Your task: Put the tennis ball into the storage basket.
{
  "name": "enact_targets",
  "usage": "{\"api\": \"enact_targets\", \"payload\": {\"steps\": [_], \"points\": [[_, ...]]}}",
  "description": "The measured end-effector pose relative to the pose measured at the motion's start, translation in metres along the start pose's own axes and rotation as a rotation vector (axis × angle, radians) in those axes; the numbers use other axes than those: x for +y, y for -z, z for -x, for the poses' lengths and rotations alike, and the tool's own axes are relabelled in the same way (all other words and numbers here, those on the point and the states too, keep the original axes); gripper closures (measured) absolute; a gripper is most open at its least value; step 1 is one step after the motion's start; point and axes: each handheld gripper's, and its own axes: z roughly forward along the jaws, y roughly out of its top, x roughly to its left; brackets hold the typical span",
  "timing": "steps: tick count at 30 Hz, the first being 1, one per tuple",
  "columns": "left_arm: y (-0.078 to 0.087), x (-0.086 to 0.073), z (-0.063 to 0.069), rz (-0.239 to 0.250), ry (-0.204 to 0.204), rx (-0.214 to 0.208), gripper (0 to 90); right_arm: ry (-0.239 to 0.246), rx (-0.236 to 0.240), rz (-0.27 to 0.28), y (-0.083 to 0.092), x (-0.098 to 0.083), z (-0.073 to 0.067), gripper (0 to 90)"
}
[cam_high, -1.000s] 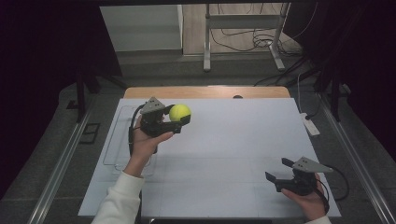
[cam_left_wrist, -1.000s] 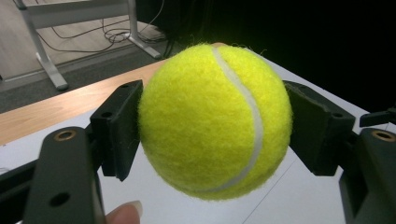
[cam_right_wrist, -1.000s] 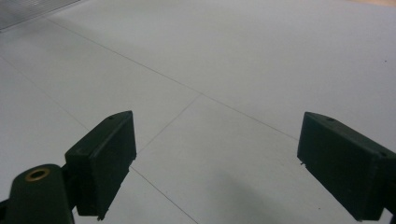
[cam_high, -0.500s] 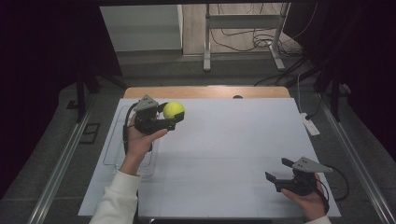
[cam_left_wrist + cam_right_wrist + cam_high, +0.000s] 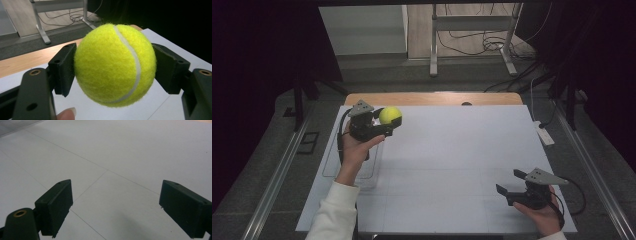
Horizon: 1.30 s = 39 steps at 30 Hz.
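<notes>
The left tongs (image 5: 393, 123) pinch the yellow ball (image 5: 390, 115) up above the clear tray (image 5: 330, 165), the right tongs (image 5: 508, 186) wait spread wide, so next the ball likely needs lowering into that tray.

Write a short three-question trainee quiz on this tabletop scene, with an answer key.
1. True or false: the left gripper is clamped on the tennis ball.
2. The right gripper is: A) shut on a cup, B) open with nothing between its jaws, C) shut on the ball.
3. Fill in: the ball is held above the table's far-____ corner, as the high view shows it.

Key
1. True; the left gripper view shows both pads pressed against the ball's sides.
2. B; the right gripper view shows the jaws wide apart over the bare white table.
3. Left.
</notes>
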Motion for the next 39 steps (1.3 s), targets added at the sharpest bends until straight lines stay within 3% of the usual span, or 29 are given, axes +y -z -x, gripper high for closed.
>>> {"api": "enact_targets", "payload": {"steps": [39], "points": [[0.009,-0.011,-0.041,-0.023,0.058,0.138,26.9,0.000,0.004,0.004,0.000,0.000,0.000,12.2]]}}
